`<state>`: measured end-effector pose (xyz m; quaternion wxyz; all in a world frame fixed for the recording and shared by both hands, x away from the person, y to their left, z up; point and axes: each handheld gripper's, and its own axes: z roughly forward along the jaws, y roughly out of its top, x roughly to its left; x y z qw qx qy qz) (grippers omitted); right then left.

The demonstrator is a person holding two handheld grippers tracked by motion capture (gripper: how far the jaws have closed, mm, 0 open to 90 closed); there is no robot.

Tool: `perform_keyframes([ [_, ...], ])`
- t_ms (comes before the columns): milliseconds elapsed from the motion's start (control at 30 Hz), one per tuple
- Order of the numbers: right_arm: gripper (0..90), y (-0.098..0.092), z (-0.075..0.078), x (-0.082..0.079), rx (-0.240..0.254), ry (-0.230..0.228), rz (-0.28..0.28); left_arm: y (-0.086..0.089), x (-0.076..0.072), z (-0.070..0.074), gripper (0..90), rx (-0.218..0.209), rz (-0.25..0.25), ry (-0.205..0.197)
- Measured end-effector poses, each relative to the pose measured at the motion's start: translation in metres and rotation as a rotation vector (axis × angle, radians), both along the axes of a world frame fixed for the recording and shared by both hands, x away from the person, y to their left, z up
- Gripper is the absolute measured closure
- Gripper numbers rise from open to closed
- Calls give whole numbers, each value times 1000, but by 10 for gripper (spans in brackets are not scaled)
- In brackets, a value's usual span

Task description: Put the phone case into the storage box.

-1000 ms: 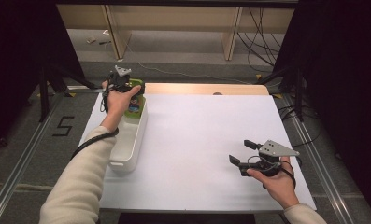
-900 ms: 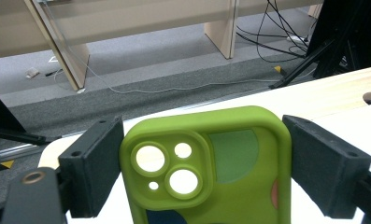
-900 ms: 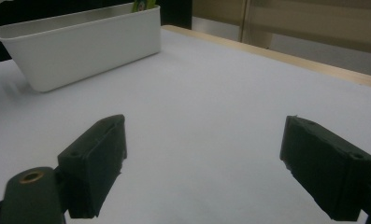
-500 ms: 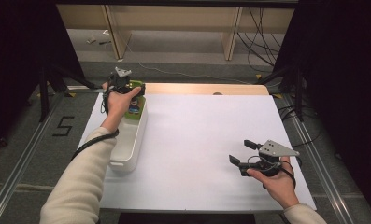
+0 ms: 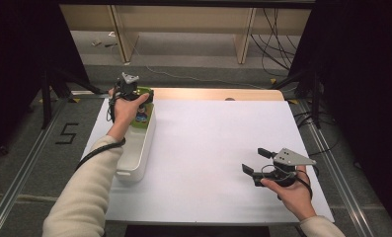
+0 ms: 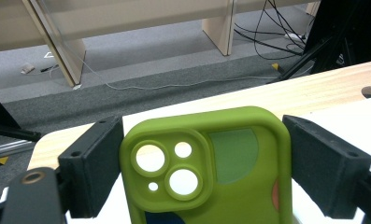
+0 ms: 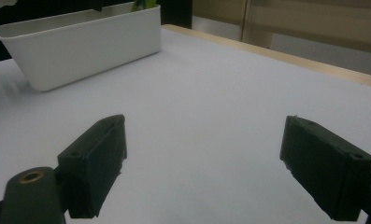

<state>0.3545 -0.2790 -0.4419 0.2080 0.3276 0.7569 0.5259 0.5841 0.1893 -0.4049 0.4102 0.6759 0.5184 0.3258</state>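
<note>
Left gripper [image 5: 134,94] is at the far left corner of the table, over the far end of the white bin [image 5: 139,153]. Its jaws are clamped on the two long edges of a green phone case [image 6: 211,172]. In the left gripper view both pads press flush on the case sides, with the camera cut-outs toward the left pad. From the high view the case [image 5: 143,106] sits at the bin's far end, its lower part inside the bin walls; whether it touches the bin floor cannot be told.

Bin: long and narrow, lying lengthwise along the left edge of the white table sheet [image 5: 218,143], near end close to the sheet's front-left corner. In the right gripper view the bin [image 7: 80,44] stands well apart from the right jaws, with a green tip showing above its far rim.

Right gripper [image 5: 255,163] is near the front right of the sheet, held by the right hand [image 5: 294,192]. Its jaws are spread wide with nothing between them, only bare sheet below.

Open room: the whole middle of the sheet between bin and right gripper is free. A strip of bare wood [image 5: 218,94] runs along the far edge beyond the sheet. The right gripper is close to the sheet's right edge.
</note>
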Motion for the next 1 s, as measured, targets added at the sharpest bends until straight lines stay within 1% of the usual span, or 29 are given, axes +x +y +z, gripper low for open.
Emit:
perform_keyframes([
  [267,157,0,0,0,-2,1,1,1,-2,-3,154,2,-3,1],
  [433,157,0,0,0,-1,1,1,0,-3,-6,153,0,-6,8],
  [733,158,0,0,0,-5,4,1,-1,-5,-9,153,14,-14,11],
  [1000,158,0,0,0,-4,5,1,-1,-5,-11,152,15,-16,15],
])
